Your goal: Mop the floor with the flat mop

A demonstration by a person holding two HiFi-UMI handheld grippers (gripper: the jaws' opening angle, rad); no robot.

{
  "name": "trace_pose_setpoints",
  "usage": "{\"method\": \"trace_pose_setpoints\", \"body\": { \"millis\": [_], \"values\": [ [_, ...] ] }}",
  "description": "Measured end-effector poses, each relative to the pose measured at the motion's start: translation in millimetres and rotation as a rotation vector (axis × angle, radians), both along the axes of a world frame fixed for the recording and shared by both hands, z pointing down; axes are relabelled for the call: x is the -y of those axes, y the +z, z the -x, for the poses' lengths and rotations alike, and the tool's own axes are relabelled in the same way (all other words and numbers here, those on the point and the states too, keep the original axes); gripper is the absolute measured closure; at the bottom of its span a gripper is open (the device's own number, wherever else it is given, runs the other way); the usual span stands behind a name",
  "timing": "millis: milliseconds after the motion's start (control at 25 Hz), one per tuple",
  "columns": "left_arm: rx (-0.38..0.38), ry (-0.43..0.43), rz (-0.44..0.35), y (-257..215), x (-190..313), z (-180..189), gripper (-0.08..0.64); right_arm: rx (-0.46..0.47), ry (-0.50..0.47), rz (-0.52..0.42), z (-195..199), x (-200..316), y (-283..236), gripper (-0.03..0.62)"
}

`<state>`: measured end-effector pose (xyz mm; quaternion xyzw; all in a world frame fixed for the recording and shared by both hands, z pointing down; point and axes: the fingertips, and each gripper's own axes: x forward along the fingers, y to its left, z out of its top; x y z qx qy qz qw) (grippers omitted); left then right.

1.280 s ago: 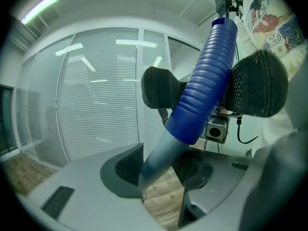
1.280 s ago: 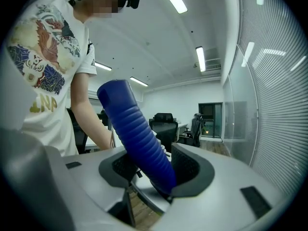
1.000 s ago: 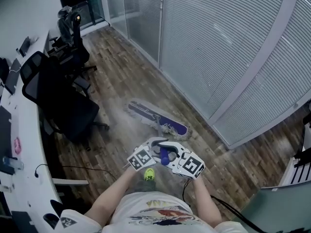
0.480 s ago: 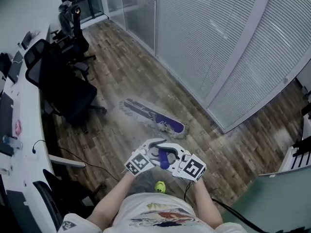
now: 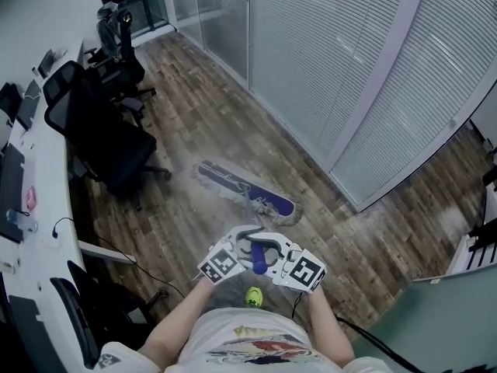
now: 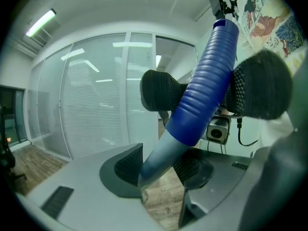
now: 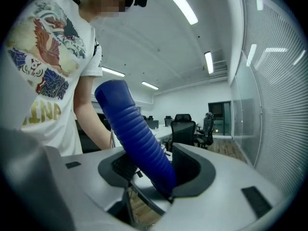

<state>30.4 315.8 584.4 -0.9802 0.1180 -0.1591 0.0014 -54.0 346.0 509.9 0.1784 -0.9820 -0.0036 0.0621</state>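
Straddling mop handle point(image 6: 207, 90), left gripper point(image 6: 161, 167) clamps, right gripper point(image 7: 153, 170) jaws opening.

**Ribbed grip, shaggy cloth, wood-grain planks**

The handle grip point(image 6: 207, 81) looks like ribbed blue plastic or rubber with a soft sheen. The shaft point(image 6: 161, 158) below it is smooth, grey and metal-looking. The mop head point(image 5: 233, 183) has a smooth purple top edged with shaggy grey cloth fringe. The floor point(image 5: 194, 123) shows matt wood-grain planks, duller and paler beside the mop head.
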Motion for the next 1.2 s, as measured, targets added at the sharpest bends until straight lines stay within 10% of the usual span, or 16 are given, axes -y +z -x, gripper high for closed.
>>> {"method": "trace_pose_setpoints", "body": {
  "millis": [680,1200],
  "values": [
    [-0.122,0.035,-0.056,-49,132,-11,0.41,0.153,0.035,-0.076,-14,139,-65,0.404],
    [-0.124,0.046,-0.013,-56,285,70,0.411,-0.003,-0.064,-0.041,71,289,-55,0.405]
  ]
}}
